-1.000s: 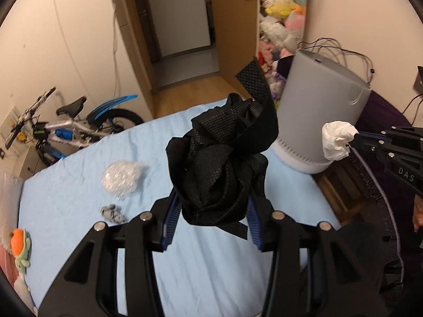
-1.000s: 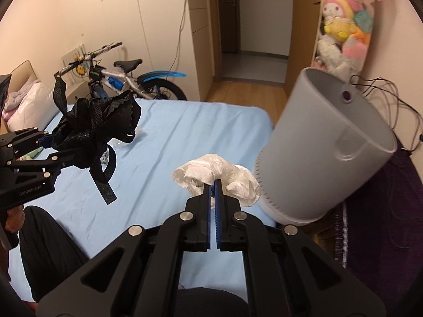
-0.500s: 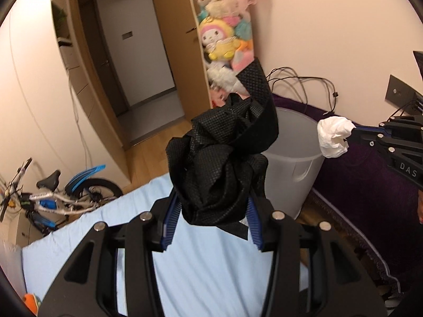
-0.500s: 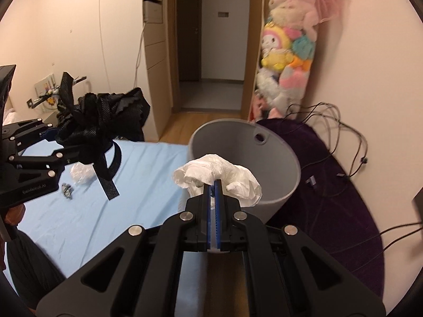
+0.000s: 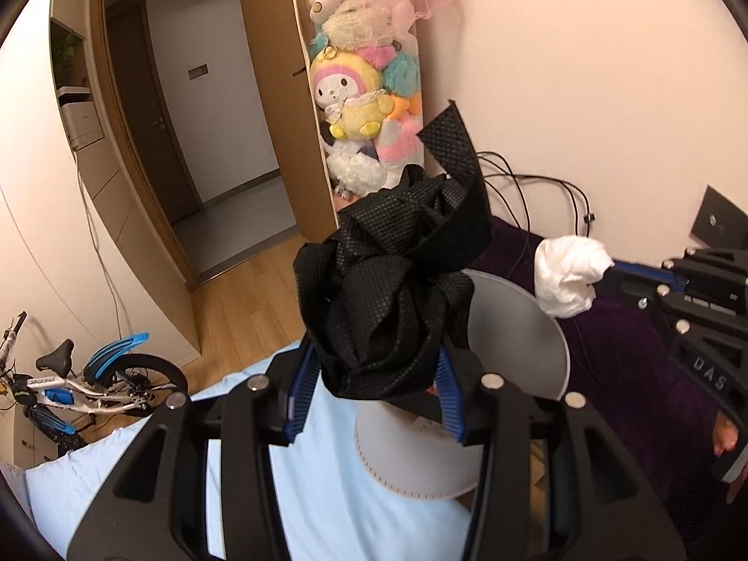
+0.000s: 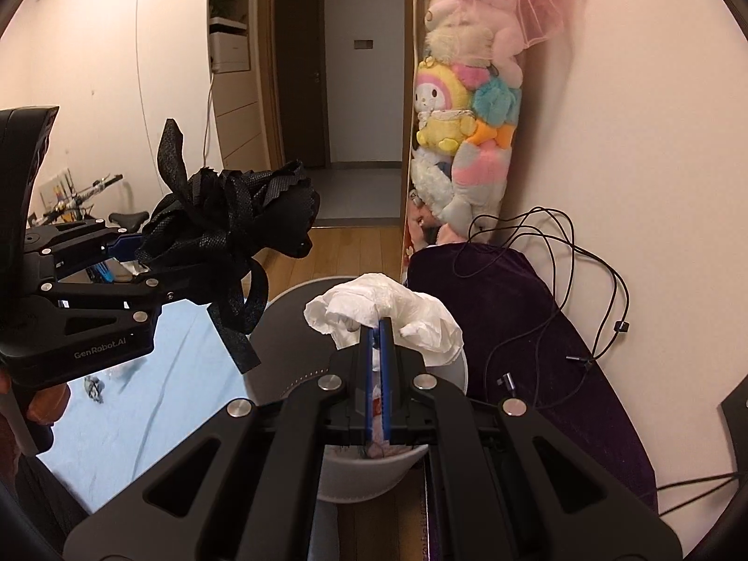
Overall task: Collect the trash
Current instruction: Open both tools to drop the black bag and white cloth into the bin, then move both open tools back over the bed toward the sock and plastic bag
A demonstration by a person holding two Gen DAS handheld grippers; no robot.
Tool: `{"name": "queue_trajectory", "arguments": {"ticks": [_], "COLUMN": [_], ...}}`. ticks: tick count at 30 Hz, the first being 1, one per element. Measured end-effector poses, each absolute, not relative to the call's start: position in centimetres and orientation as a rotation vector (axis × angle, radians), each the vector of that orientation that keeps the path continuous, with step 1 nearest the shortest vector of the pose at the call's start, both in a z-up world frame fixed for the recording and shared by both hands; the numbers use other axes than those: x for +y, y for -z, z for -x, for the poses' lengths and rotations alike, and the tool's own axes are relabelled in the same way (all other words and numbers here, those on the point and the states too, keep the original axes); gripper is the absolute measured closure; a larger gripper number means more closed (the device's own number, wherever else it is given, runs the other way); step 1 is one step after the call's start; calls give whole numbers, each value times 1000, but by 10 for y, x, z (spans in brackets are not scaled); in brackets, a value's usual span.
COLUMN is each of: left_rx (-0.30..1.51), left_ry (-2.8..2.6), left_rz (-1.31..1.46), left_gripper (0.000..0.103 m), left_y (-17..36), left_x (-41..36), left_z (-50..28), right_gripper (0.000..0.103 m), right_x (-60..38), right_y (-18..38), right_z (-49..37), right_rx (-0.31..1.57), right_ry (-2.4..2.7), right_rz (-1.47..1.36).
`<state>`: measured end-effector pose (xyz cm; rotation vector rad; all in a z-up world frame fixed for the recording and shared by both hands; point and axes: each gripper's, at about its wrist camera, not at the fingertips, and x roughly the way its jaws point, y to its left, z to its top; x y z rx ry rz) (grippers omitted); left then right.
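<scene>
Currently both loads hang over the round grey plastic bin [image 6: 299,327], not yet dropped. Left gripper [image 5: 374,374] fingers clamp crumpled black mesh fabric [image 5: 392,290]; right gripper [image 6: 378,332] fingers pinch a white tissue wad [image 6: 388,304]. Small scraps [image 6: 93,388] remain on the pale blue bed [image 6: 154,402].

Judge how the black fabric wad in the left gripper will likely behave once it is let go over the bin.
The black fabric wad looks floppy: a strap hangs loose below the left gripper. It probably weighs little for its bulk and should drop softly into the grey bin. Its dangling strap might snag on a finger.
</scene>
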<state>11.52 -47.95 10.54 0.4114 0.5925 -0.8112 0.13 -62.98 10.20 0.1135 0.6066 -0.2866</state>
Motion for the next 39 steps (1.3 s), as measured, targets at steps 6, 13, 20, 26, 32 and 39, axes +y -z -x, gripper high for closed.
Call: {"name": "queue_trajectory", "arguments": {"ticks": [6, 13, 20, 26, 32, 39], "left_rx": [574, 516, 543, 561, 585, 619], "left_ry": [830, 783, 750, 729, 711, 643], "left_rz": [-420, -520, -518, -502, -467, -419], "left_gripper": [52, 20, 20, 20, 20, 20], "left_y": [-112, -95, -89, -90, -94, -94], "left_x": [-506, -521, -504, -474, -434, -370], "left_z": [-125, -119, -121, -117, -110, -110], "right_gripper": [99, 52, 52, 52, 52, 52], "right_x": [-650, -656, -645, -622, -583, -521], "right_y": [-102, -96, -96, -99, -101, -100], "right_z": [-16, -19, -18, -15, -14, -22], "right_rx": [599, 599, 617, 638, 664, 677], "right_ry": [279, 305, 309, 293, 248, 157], "right_rz": [-155, -169, -141, -122, -88, -51]}}
